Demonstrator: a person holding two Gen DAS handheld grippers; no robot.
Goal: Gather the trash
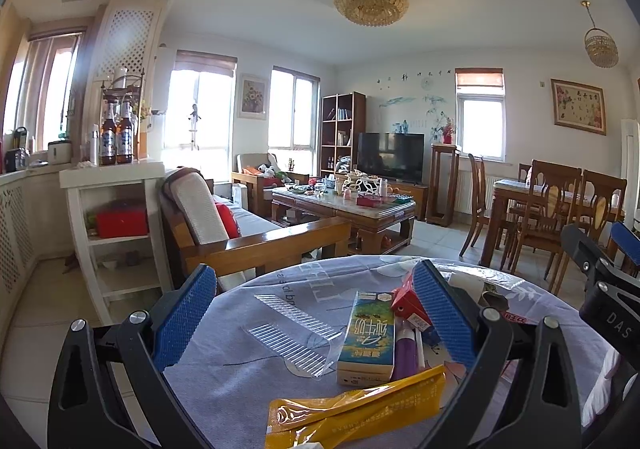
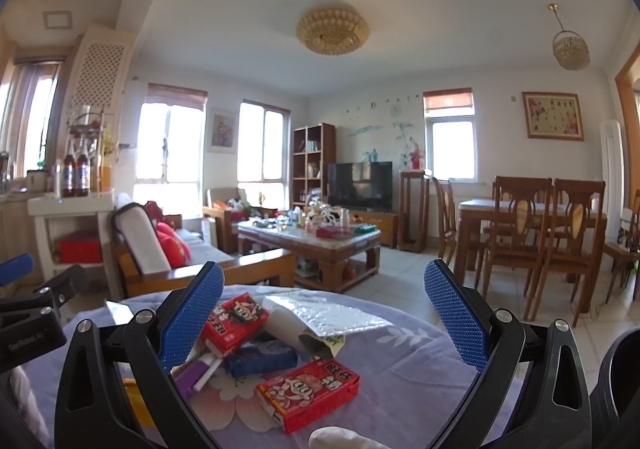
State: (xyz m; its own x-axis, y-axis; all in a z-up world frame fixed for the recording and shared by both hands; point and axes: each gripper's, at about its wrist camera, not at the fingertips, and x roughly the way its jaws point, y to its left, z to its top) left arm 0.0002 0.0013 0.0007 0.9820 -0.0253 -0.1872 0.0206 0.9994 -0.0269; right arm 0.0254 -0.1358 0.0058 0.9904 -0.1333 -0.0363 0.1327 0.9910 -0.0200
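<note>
Both grippers, left gripper (image 1: 316, 323) and right gripper (image 2: 324, 319), hover wide open and empty over the trash piled on the round table (image 2: 412, 365), so I'd drop the right one straight down onto the nearest red carton (image 2: 307, 393) first.

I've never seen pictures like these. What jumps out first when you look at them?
The blue-padded fingers of two open hand-held grippers frame each view, the left gripper and the right gripper. Between them, on a round table with a lilac cloth, litter lies scattered: a green milk carton, a yellow wrapper nearest the camera and two red cartons. Behind it is a sunlit living room with a golden ceiling lamp.
</note>
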